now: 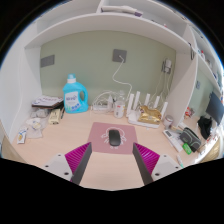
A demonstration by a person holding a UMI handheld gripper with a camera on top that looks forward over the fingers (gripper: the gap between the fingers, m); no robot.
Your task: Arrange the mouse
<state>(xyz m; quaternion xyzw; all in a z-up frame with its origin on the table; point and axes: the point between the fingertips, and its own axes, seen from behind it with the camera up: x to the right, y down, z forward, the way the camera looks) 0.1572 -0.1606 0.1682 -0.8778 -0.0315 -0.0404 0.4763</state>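
Note:
A dark computer mouse (114, 137) lies on a pink mouse mat (112, 137) on the pale wooden desk (60, 150). It sits near the mat's middle, pointing away from me. My gripper (112, 164) hovers just short of the mat, open, with the magenta pads (76, 157) wide apart. Nothing is between the fingers; the mouse lies ahead of them, centred on the gap.
A blue detergent bottle (76, 95) stands at the back left beside a clutter of small items (42, 108). White bottles (135, 104) and a gold box (150, 116) stand behind the mat on the right. More gear (190, 135) lies far right. A cable (120, 62) hangs on the wall.

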